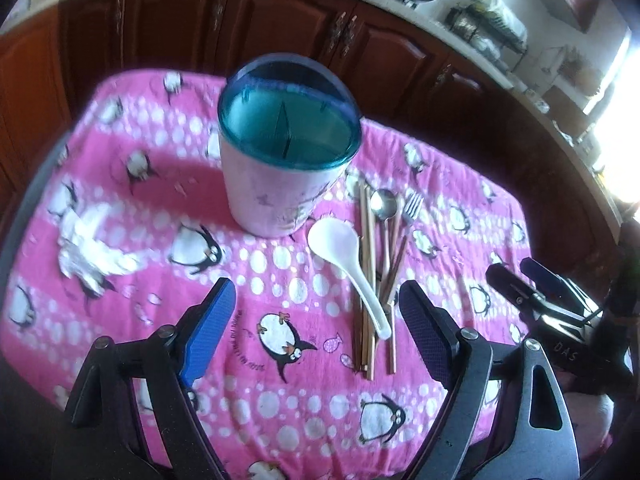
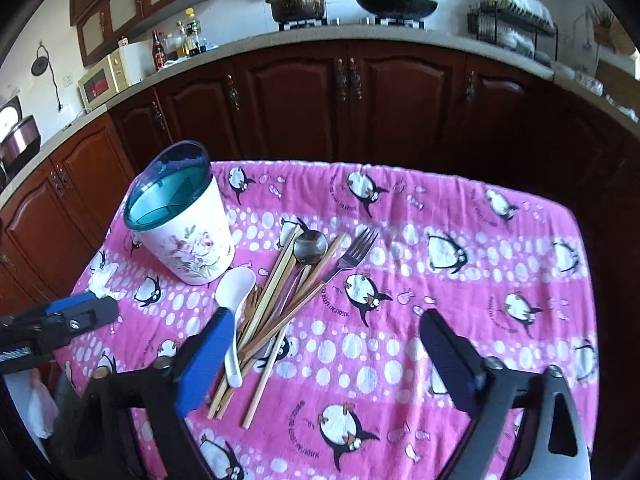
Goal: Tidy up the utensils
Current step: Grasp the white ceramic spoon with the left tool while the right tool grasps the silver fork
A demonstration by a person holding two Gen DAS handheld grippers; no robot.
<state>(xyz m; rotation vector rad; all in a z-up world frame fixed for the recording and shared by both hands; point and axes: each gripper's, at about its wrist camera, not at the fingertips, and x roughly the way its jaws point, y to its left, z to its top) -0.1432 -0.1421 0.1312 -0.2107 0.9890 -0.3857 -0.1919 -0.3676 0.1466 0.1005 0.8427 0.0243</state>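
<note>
A white floral utensil holder (image 1: 276, 184) (image 2: 188, 236) with a teal divided rim stands upright on the pink penguin cloth. Right of it lies a pile: a white plastic spoon (image 1: 344, 256) (image 2: 234, 308), several wooden chopsticks (image 1: 368, 280) (image 2: 272, 312), a metal spoon (image 1: 383, 202) (image 2: 310, 245) and a fork (image 1: 412, 205) (image 2: 354, 254). My left gripper (image 1: 320, 312) hovers open above the cloth, just left of the pile's near end, nothing between its fingers. My right gripper (image 2: 328, 344) is open too, its left finger beside the white spoon's handle. Each gripper shows in the other's view: right gripper (image 1: 520, 276), left gripper (image 2: 86, 308).
A crumpled white tissue (image 1: 92, 248) lies on the cloth's left side. Dark wooden cabinets (image 2: 348, 96) and a counter with a stove, pots (image 2: 298, 2), bottles and a dish rack (image 2: 512, 28) run behind the table. The cloth falls off the table edges on all sides.
</note>
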